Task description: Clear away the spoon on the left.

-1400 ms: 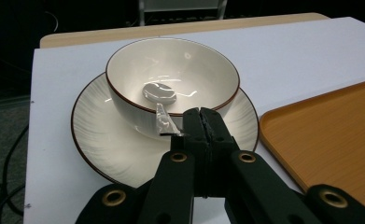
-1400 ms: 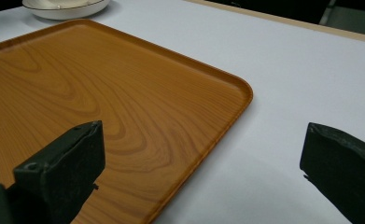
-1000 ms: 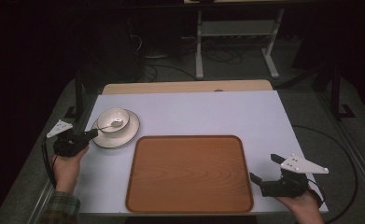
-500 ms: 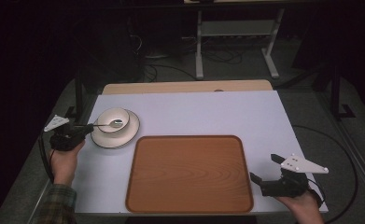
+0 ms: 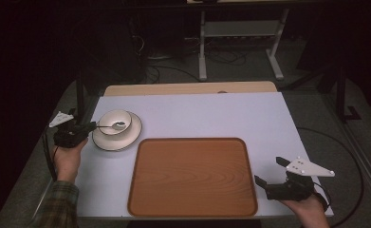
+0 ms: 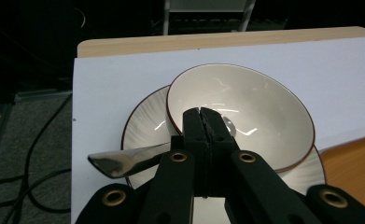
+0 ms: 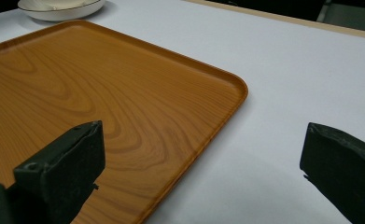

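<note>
surface: white table [image 5: 211,114] | room: dark | left hand-held gripper [image 5: 92,126] clamps spoon [image 5: 111,127] | right hand-held gripper [image 5: 270,172] wide

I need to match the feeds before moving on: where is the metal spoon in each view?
High view: the shiny metal spoon lies left of centre, bowl end in the white ceramic bowl.
Left gripper view: low centre, handle clamped in the left claw.
Right gripper view: not in it.
Shared landmark: the brown wooden tray.
</note>
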